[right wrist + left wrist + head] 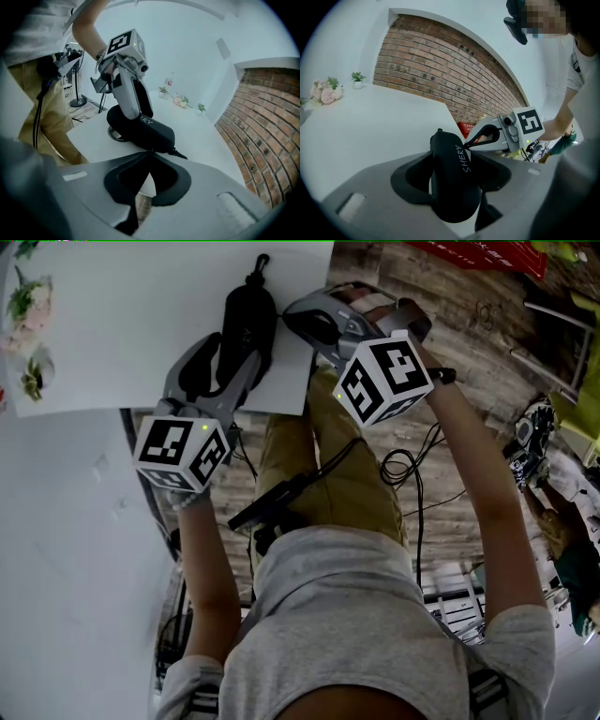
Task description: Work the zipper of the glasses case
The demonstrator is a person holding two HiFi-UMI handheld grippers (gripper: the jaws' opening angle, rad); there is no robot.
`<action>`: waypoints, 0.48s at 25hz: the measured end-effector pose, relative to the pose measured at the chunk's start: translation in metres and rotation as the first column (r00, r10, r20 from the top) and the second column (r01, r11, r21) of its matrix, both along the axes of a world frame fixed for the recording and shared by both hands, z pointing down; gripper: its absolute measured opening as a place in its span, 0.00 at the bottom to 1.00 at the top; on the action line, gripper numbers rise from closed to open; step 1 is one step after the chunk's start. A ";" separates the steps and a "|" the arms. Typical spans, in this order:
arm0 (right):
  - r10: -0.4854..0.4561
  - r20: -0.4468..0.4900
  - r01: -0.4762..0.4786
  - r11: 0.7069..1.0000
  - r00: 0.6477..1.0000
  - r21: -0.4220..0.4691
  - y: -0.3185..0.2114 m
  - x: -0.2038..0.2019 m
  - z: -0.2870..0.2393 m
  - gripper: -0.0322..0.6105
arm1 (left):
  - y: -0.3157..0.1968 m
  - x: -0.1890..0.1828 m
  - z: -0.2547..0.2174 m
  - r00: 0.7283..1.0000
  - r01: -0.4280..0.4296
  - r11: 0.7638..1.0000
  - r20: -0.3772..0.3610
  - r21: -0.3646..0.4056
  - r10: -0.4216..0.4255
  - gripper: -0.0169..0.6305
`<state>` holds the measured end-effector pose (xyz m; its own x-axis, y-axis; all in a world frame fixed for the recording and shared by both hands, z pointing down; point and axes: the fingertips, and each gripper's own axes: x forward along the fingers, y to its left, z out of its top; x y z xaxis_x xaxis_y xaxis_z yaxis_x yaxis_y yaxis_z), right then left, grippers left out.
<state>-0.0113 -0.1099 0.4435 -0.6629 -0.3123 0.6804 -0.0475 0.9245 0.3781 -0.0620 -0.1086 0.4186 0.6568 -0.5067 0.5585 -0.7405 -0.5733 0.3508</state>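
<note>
A black zip glasses case [246,310] lies on the white table [122,324] close to its near corner. My left gripper [234,357] is shut on it, one jaw on either side of its body [450,154]. From the right, my right gripper [289,317] comes in at the case's side. Its tips [150,153] are pressed together at the seam of the case [145,131], on what looks like the zipper pull. In the left gripper view the same tips [466,146] touch the case's right flank. A small black loop [180,155] sticks out from the case's far end.
Pink flowers [28,306] and a small potted plant [357,79] stand at the table's far side. A brick wall [454,79] lies beyond. The table's corner edge [281,399] is just under the right gripper. Cables [412,465] trail on the wooden floor below.
</note>
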 end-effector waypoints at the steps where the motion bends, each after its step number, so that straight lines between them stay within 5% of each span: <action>1: -0.006 -0.003 0.006 1.000 1.000 0.002 0.002 -0.001 0.000 0.05 | 0.000 0.000 0.000 1.000 0.001 1.000 -0.001 0.000 -0.001 0.44; 12: 0.049 0.017 -0.048 0.997 0.999 -0.062 0.006 -0.006 0.009 0.05 | 0.000 0.000 0.000 1.000 0.012 1.000 -0.006 0.003 -0.012 0.44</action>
<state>-0.0170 -0.1038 0.4529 -0.6606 -0.3026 0.6871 -0.0992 0.9423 0.3196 -0.0621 -0.1087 0.4187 0.6535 -0.5167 0.5532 -0.7457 -0.5652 0.3529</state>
